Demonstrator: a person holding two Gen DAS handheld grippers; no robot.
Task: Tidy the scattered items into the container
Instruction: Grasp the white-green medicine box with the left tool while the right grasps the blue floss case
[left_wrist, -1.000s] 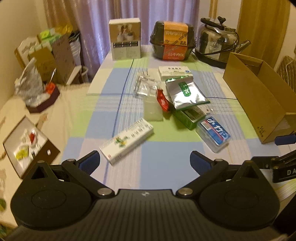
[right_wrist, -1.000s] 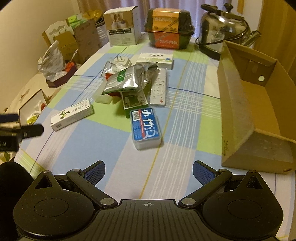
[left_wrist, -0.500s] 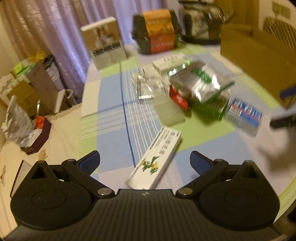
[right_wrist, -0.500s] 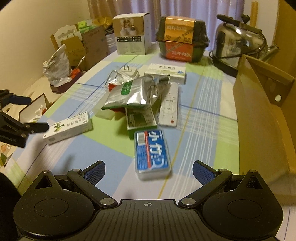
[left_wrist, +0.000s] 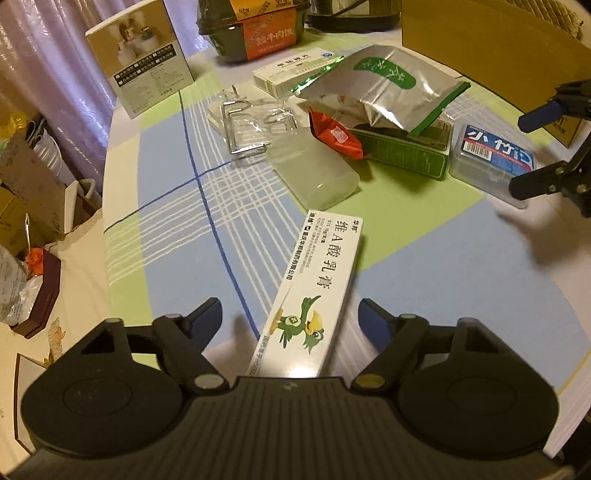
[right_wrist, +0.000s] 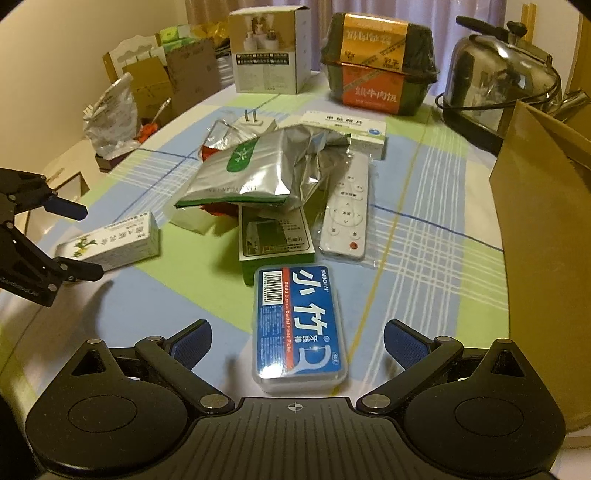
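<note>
A long white box with a green duck (left_wrist: 310, 295) lies on the checked tablecloth between the fingers of my left gripper (left_wrist: 291, 319), which is open and not touching it. A blue-labelled floss box (right_wrist: 301, 325) lies between the fingers of my open right gripper (right_wrist: 297, 341). Behind them is a pile: a silver pouch (right_wrist: 251, 166), a green box (right_wrist: 273, 236), a white remote (right_wrist: 347, 206), a red packet (left_wrist: 336, 134) and a translucent case (left_wrist: 314, 170). The brown cardboard box (right_wrist: 535, 192) stands at the right. Each gripper shows in the other's view, the left gripper (right_wrist: 81, 242) and the right gripper (left_wrist: 530, 151).
At the table's far end stand a steel kettle (right_wrist: 498, 77), a black and orange food box (right_wrist: 376, 66) and a white product carton (right_wrist: 266, 55). A white medicine box (right_wrist: 351, 127) and a plug adapter (right_wrist: 255, 122) lie behind the pile. Clutter sits past the table's left edge (left_wrist: 105, 206).
Both grippers have moved forward and down. The left now straddles the white duck box and the right straddles the floss box. Both stay open.
</note>
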